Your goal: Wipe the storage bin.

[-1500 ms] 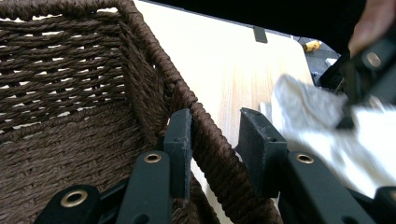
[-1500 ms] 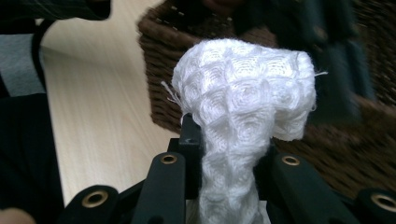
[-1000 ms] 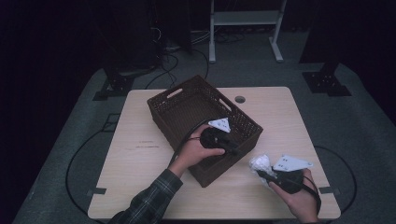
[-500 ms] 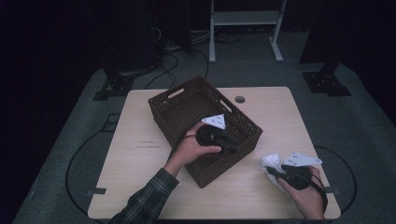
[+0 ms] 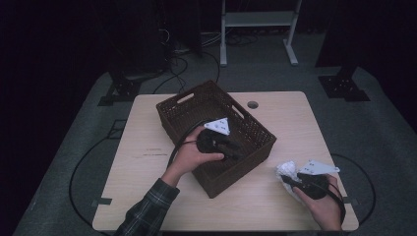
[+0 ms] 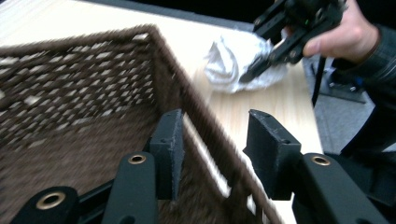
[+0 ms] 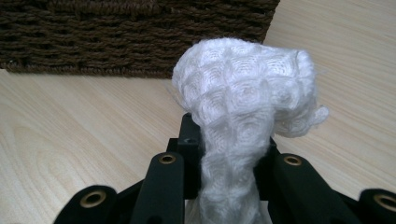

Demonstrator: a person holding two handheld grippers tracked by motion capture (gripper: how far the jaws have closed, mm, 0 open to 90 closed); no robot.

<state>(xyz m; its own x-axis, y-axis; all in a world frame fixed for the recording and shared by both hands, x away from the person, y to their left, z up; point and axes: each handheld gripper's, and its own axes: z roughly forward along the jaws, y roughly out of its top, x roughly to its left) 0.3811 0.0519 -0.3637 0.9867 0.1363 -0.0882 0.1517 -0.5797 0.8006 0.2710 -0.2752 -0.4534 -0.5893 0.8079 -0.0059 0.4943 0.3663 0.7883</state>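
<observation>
White cloth [image 7: 243, 112] clamped in right gripper [image 7: 229, 154], held low over table [image 5: 147, 128] beside basket [image 5: 255, 147], likely for transfer. Left gripper [image 6: 212, 140] jaws just eased apart, straddling basket rim, nothing pinched.

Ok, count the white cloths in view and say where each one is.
1. The white cloth is pinched in the right tongs over the table, beside the brown basket; more may lie hidden inside it.
</observation>
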